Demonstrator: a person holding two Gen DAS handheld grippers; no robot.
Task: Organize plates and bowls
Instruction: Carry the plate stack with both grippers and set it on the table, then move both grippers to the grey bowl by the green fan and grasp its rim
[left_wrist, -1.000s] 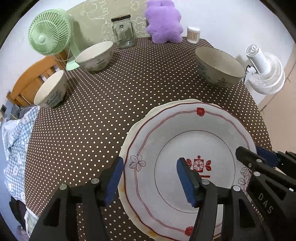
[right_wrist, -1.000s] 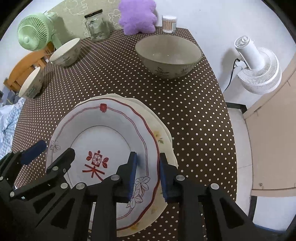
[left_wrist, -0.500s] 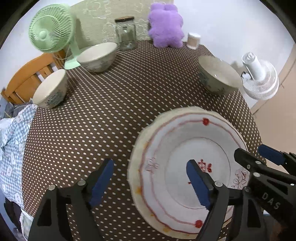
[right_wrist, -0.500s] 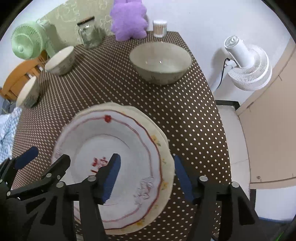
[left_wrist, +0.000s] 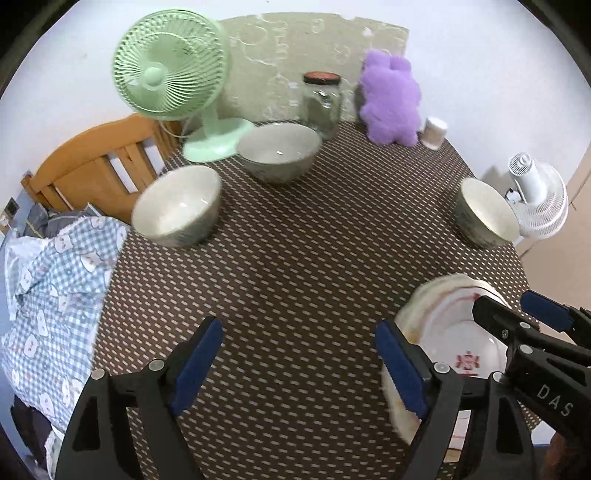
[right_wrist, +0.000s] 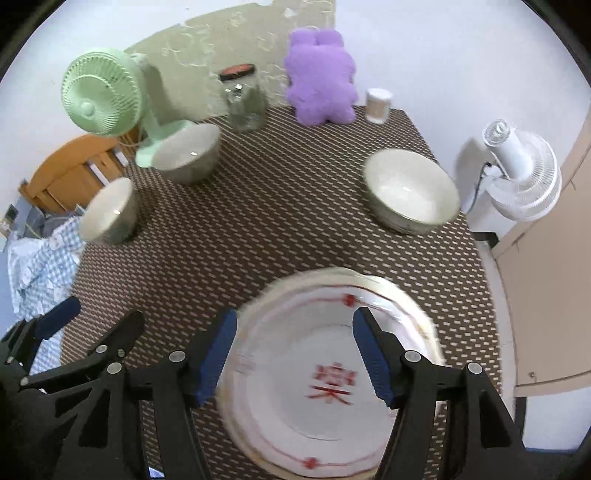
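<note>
Pointing steeply down: left hand-held gripper (left_wrist: 299, 363) apart, empty; right hand-held gripper (right_wrist: 293, 354) opening above plates (right_wrist: 325, 402).

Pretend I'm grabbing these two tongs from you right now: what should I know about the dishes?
Left tongs: open, holding nothing, over bare tablecloth.
Right tongs: opening, nothing gripped, above the plates.
Plates: stacked at the table's near edge, the red-patterned one on top. That part looks done.
Bowls: three, all apart. One at the left edge, one by the green fan, one on the right side.
Left to do: probably gather the bowls into one stack; none has been picked up yet.
</note>
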